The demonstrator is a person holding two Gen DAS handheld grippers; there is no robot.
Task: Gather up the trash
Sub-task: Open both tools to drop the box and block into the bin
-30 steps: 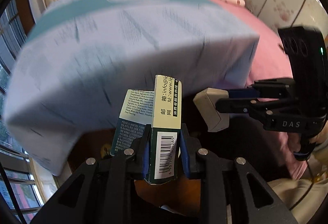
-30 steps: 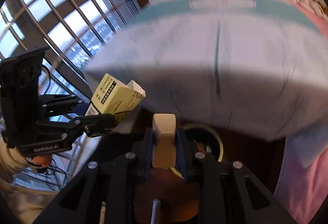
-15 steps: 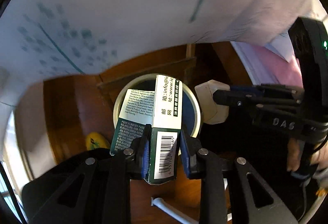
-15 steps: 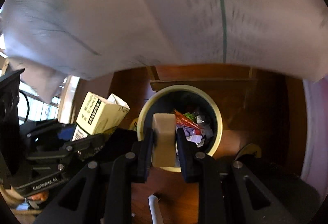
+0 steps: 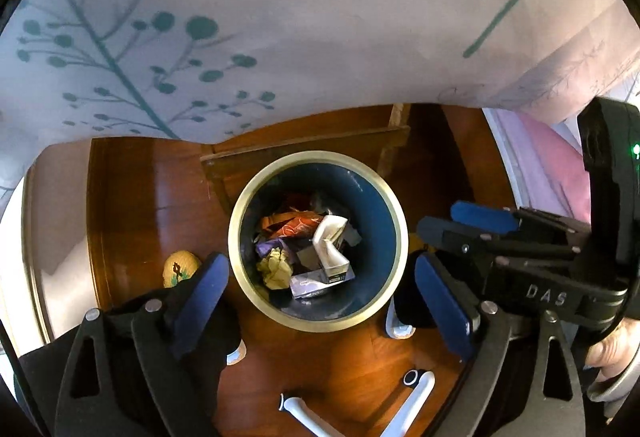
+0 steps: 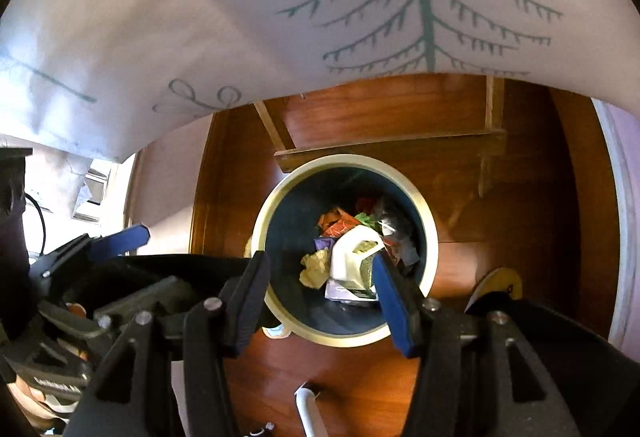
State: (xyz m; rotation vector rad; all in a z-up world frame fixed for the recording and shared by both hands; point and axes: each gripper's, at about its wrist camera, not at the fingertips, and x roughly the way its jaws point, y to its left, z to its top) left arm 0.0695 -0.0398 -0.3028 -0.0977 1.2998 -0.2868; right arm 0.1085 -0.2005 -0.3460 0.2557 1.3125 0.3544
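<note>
A round bin with a cream rim (image 5: 316,157) and dark blue inside stands on the wooden floor, straight below both grippers. Among the trash in it lie a white-and-green carton (image 5: 330,251), crumpled yellow paper (image 5: 276,269) and an orange wrapper (image 5: 298,225). My left gripper (image 5: 320,297) hangs over the near rim, jaws opening wide, nothing between them. My right gripper (image 6: 320,297) is over the same bin (image 6: 344,161), jaws opening and empty, with the carton (image 6: 354,257) down inside. From the left wrist, the right gripper (image 5: 440,219) sits just right of the bin.
A pale bedsheet (image 5: 280,17) printed with green plants overhangs the far side. A wooden bracket (image 5: 308,147) juts out behind the bin. A yellow object (image 5: 180,265) lies left of it, white tubes (image 5: 412,397) cross the near floor, and pink fabric (image 5: 552,165) is at right.
Both grippers sank from beside the bed to just above the bin. The left let go of the green carton and the right of the beige block; both pairs of jaws spread apart.
</note>
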